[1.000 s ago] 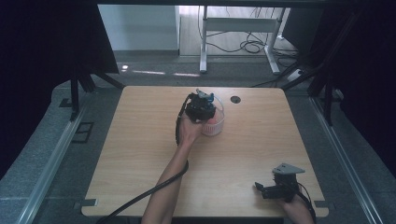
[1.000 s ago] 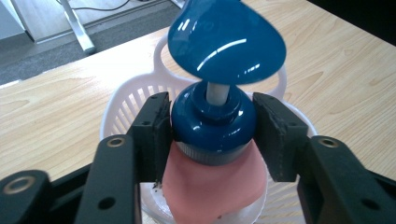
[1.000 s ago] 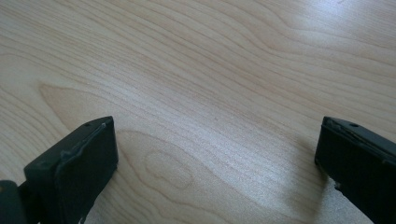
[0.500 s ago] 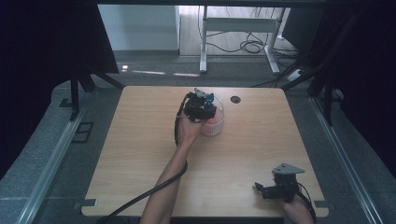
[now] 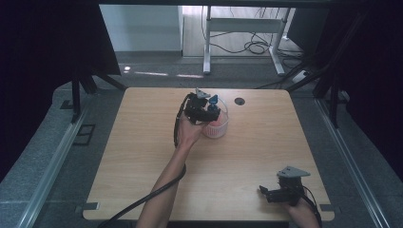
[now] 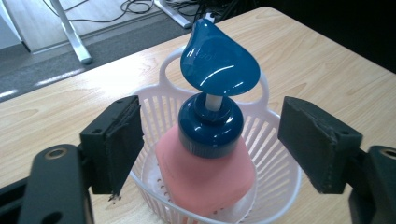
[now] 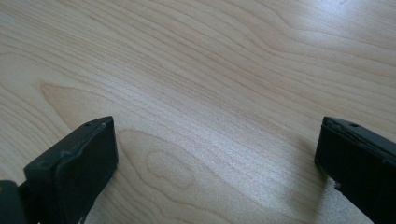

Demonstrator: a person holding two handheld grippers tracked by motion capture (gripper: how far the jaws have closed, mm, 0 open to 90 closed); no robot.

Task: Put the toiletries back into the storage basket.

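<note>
The pink pump bottle (image 6: 205,179) with its blue pump head (image 6: 218,63) stands inside the white slotted basket (image 6: 275,186) at about twelve o'clock from the table's (image 5: 142,171) centre. The left gripper (image 6: 210,144) has just been opening its jaws, which now stand clear on either side of the blue collar without pressing it. The right gripper (image 5: 273,194) rests wide open over bare wood at five o'clock. The bottle looks stiff, smooth, likely slippery and top-heavy, so the ribbed collar seems the safest hold, while the basket appears light and flexible.
</note>
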